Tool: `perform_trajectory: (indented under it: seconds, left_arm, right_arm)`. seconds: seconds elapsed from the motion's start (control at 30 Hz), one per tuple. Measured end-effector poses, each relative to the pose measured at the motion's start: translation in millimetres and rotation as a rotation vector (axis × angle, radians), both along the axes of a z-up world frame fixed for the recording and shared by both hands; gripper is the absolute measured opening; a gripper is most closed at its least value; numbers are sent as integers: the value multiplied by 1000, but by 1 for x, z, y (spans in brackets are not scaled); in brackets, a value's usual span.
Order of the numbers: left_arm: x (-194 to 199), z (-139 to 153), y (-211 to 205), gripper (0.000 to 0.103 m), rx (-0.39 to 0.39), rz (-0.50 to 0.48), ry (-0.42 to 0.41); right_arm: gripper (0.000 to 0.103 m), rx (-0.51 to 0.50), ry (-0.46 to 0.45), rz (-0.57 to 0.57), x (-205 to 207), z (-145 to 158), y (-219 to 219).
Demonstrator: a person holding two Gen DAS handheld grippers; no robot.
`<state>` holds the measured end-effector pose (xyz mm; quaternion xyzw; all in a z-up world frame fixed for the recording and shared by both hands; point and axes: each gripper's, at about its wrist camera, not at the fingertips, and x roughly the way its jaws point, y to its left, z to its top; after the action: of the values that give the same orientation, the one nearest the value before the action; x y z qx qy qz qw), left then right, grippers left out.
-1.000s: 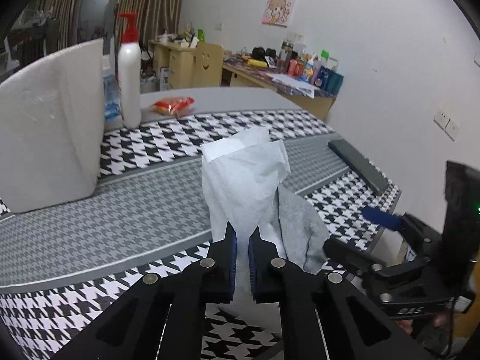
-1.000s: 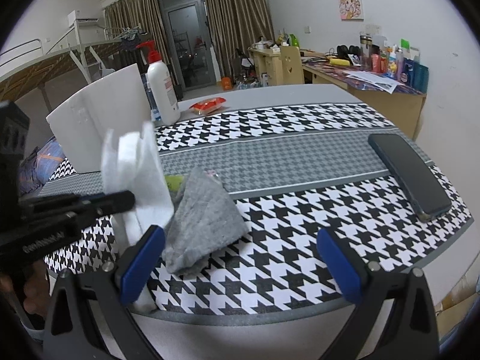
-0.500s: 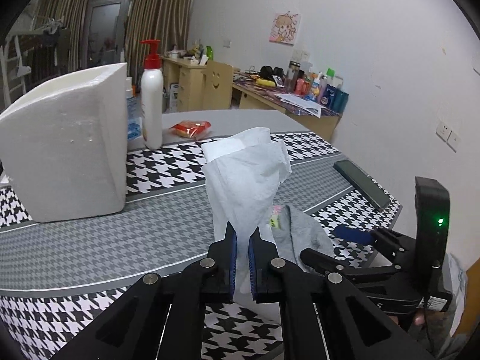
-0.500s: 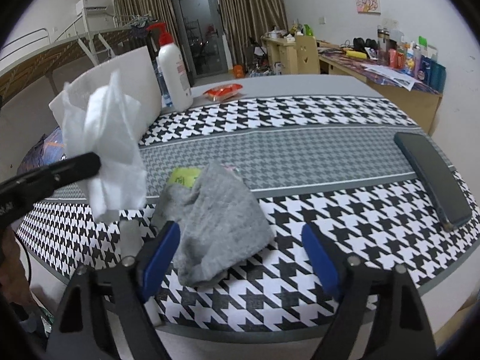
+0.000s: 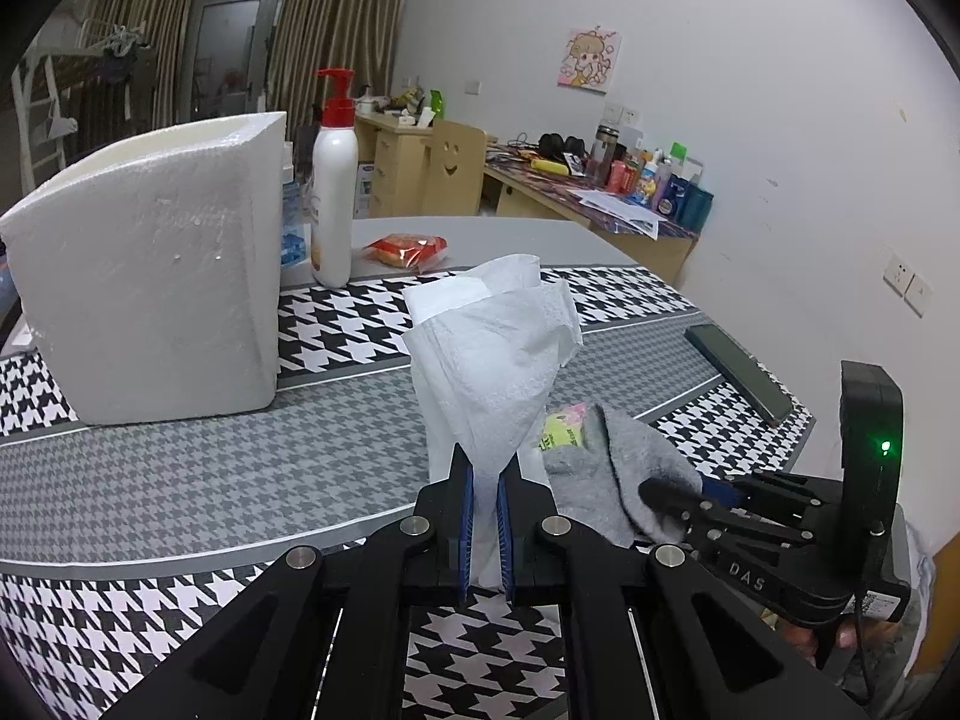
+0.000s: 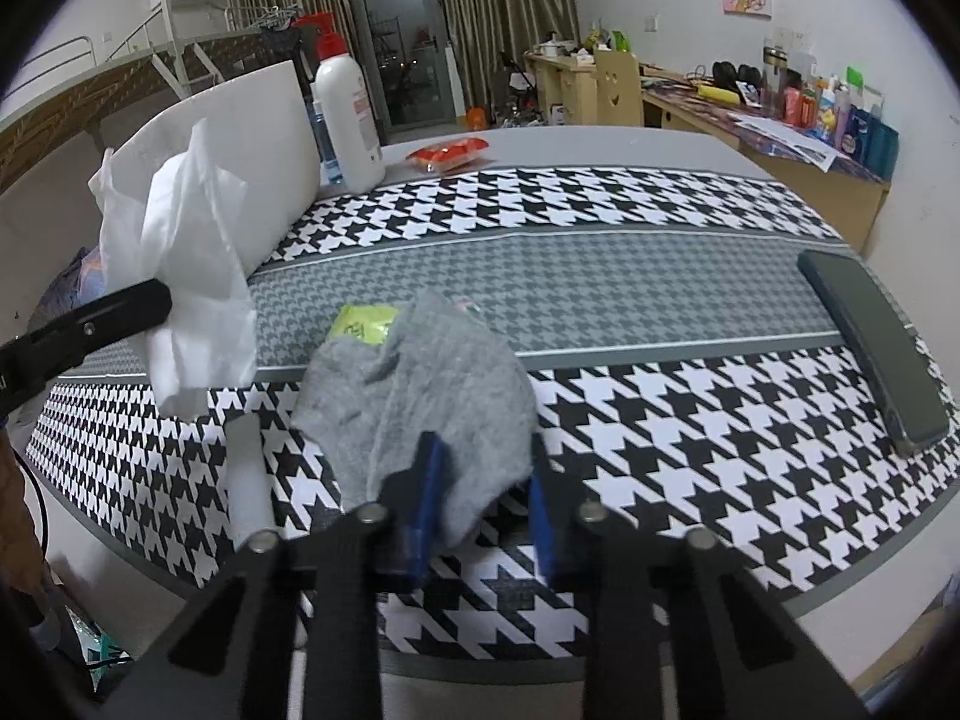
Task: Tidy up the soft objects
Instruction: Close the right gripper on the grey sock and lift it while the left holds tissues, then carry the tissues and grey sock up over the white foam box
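Now left fingers (image 5: 485,483) clamp tissue (image 5: 492,354); right fingers (image 6: 483,480) just narrowed around sock (image 6: 420,396)

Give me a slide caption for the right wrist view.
Right tongs closing on a grey sock on the houndstooth tablecloth, beside the held white tissue.

On the table (image 6: 630,300), the sock (image 6: 420,396) lies near the front edge, partly over a small packet (image 6: 360,324). The phone (image 6: 876,348) lies far right. The foam box (image 5: 150,270) stands back left, with the pump bottle (image 6: 348,114) and snack packet (image 6: 447,153) behind.
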<state>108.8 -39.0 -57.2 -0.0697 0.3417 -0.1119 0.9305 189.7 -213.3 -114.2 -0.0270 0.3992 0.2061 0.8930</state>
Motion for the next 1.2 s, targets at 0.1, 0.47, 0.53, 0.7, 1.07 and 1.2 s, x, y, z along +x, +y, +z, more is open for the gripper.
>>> perform_trajectory:
  seconds: [0.1,0.47,0.53,0.7,1.07,1.2]
  left_arm:
    - [-2,0,0,8,2,1,1]
    - [-11,6,-3,8,22,-3,-27]
    - [-13,7,-4,8,25,-5,-31]
    - [-15,10,-6,8,29,-6,-39]
    - [-21,23,-10,8,42,-8,-73]
    - [-24,28,-11,8,51,-3,-85]
  right_arm:
    - [12,-3,-8,-14,-3,4,-1]
    - [9,47,-112,-17,-26,41,-10]
    - [9,53,-134,-18,-31,48,-11]
    - [9,68,-185,-13,-39,65,-13]
    - [9,87,-253,-4,-49,84,-17]
    - [9,96,-252,-3,-48,84,-18]
